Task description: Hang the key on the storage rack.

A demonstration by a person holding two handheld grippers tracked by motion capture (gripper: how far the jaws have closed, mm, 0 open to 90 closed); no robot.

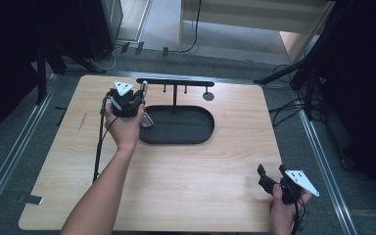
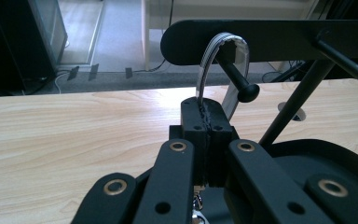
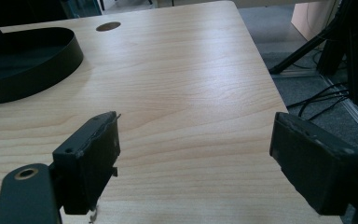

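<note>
Near right corner of the desk [image 1: 186, 186]: the right gripper [image 1: 273, 179] is held low just above the wood, jaws spread wide, nothing between them; it appears idle.

Farther in, toward the far left part of the desk, the left gripper [image 1: 138, 98] is raised beside the black oval tray [image 1: 203, 128] of a hanging stand. Its jaws are pressed together on a silver looped strap [image 2: 221, 65], possibly a watch band or bracelet, which is draped over the leftmost peg [image 2: 237, 79] of the stand's crossbar [image 2: 284, 39].

Step judged: hanging the strap. The loop looks seated on the peg, so the next move calls for releasing the pinch and drawing back without dragging the strap off.
</note>
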